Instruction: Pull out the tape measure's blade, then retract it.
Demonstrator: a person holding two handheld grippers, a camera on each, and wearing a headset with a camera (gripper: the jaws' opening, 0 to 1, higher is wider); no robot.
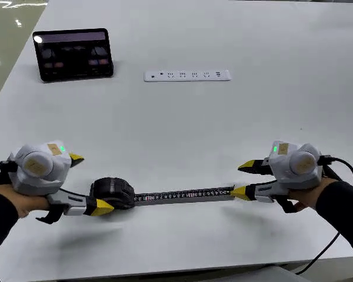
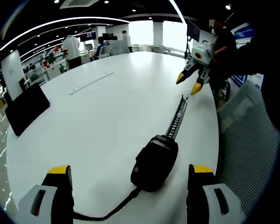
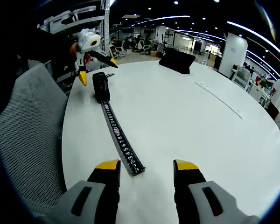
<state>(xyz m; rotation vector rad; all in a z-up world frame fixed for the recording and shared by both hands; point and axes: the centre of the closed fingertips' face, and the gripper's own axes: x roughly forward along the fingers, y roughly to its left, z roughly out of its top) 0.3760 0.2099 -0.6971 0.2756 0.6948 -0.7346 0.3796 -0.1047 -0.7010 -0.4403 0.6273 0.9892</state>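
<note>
Plainly, the tape measure (image 1: 112, 192) lies near the surface's (image 1: 182, 129) front edge, with its blade (image 1: 185, 195) drawn out flat along that edge. The left gripper (image 1: 91, 182) has its jaws spread wide on either side of the case; whether a jaw touches it I cannot tell. The right gripper (image 1: 241, 179) also has its jaws apart, and the blade's tip lies just beside one jaw, not clamped. A tablet (image 1: 73, 54) stands near the far left corner and a power strip (image 1: 187, 75) lies toward the far edge.
</note>
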